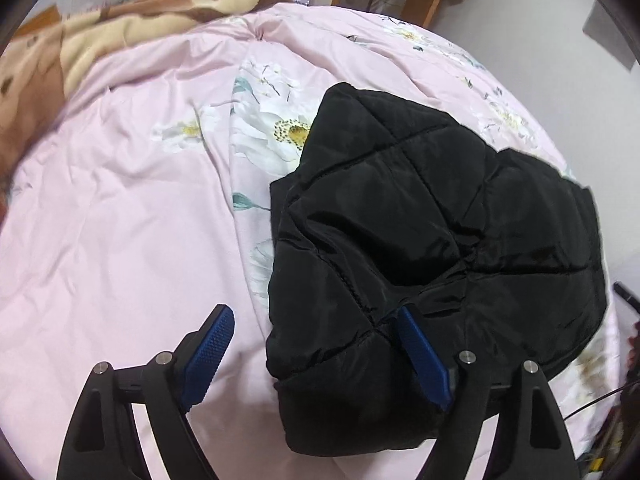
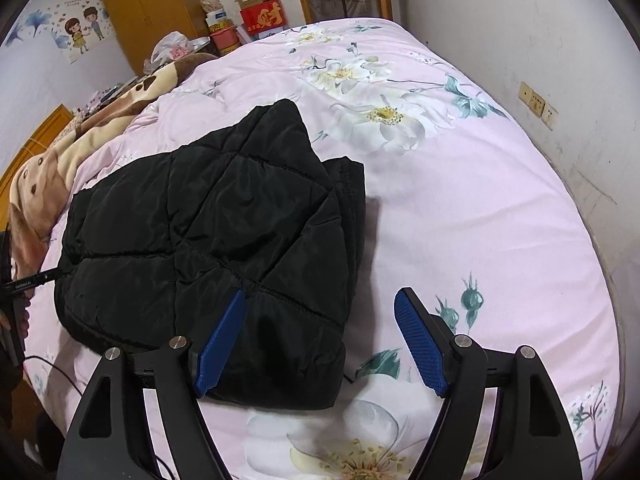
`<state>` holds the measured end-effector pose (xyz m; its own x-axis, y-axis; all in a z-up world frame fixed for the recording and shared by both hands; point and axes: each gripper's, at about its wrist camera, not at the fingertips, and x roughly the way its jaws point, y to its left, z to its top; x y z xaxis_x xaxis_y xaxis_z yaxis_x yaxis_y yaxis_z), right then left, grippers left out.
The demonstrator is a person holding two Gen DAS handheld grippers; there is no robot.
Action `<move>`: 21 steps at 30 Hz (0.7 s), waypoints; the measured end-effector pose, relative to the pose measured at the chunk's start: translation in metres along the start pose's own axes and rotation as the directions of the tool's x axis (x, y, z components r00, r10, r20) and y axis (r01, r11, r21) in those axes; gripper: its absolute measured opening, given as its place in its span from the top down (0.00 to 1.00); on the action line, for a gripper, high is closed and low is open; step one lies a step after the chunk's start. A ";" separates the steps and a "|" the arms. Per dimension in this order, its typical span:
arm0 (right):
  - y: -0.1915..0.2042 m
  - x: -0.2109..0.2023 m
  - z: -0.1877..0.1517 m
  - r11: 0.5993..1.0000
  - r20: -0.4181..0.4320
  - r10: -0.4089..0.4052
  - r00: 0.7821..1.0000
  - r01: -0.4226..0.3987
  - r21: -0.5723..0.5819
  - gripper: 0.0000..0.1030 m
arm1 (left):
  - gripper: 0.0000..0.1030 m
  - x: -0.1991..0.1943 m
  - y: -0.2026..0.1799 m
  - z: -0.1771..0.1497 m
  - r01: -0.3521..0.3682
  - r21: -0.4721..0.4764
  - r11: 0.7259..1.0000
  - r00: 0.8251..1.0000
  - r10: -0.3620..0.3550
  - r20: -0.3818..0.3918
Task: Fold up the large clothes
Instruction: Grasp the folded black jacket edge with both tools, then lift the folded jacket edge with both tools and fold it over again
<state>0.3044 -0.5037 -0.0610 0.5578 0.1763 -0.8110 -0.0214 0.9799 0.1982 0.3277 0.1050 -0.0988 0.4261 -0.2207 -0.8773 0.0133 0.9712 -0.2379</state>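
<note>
Folded black quilted jacket (image 1: 432, 232) lies on pink floral bedspread (image 1: 120, 220). We hold left gripper (image 1: 316, 344) and right gripper (image 2: 324, 332) above it, fingers spread wide, grasping nothing.

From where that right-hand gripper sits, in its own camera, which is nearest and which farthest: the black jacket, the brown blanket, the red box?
1. Black jacket: right at the right gripper, lying on the pink bedspread, mostly to the left.
2. Brown blanket: along the bed's left edge, farther back.
3. Red box: beyond the far end of the bed.
</note>
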 end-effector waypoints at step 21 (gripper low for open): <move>-0.033 0.068 0.021 0.960 -0.165 0.250 0.954 -0.222 0.170 0.25 | 0.12 0.072 0.040 0.020 0.318 -0.223 0.921 0.918 -0.358 -0.172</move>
<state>0.3600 -0.5260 -0.1114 0.3900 0.4286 -0.8150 -0.0038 0.8858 0.4640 0.3774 0.1297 -0.1629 0.2308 -0.5660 -0.7915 -0.0543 0.8046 -0.5913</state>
